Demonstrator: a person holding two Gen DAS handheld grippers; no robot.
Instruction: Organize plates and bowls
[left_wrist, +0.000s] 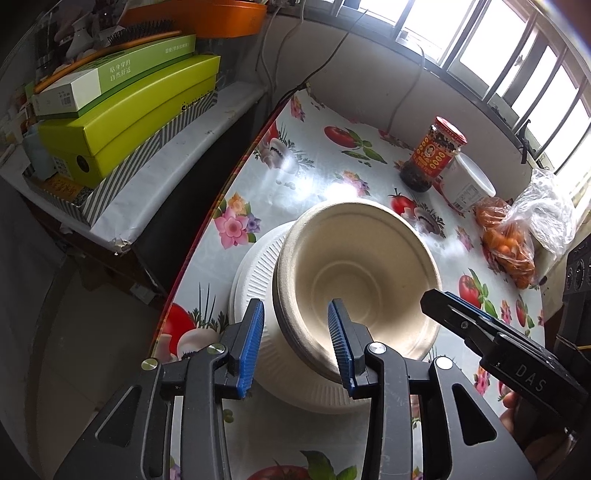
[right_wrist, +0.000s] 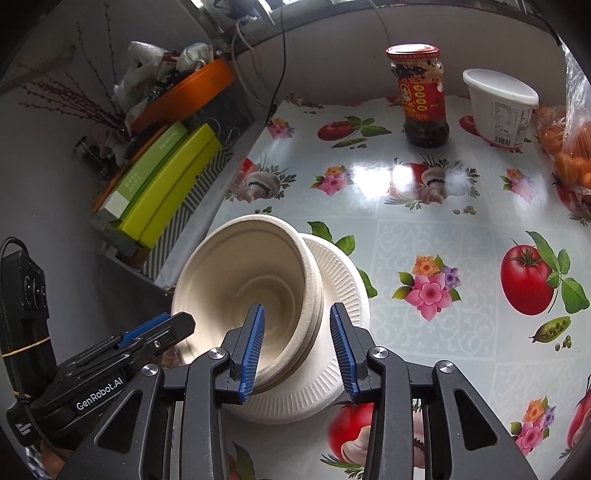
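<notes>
Left wrist view: my left gripper (left_wrist: 295, 343) stands partly open; its two blue pads straddle the near rim of the bowls, and I see a gap on both sides, so it grips nothing.
Right wrist view: my right gripper (right_wrist: 297, 347) is also partly open, one pad inside the bowls and one outside the rim, not pressing.
Bowls: a nested stack of beige paper bowls (left_wrist: 354, 273) sits on the plates, leaning a little.
Plates: white ribbed paper plates (left_wrist: 255, 266) lie flat on the table, near its left edge.
Table: a glossy cloth (right_wrist: 424, 221) with tomatoes and flowers covers it.
Far side: a red-lidded sauce jar (right_wrist: 421, 96), a white tub (right_wrist: 498, 107) and a bag of oranges (left_wrist: 509, 243) stand well apart from the bowls.
Beside the table: green boxes (left_wrist: 125, 110) are piled on a shelf.
</notes>
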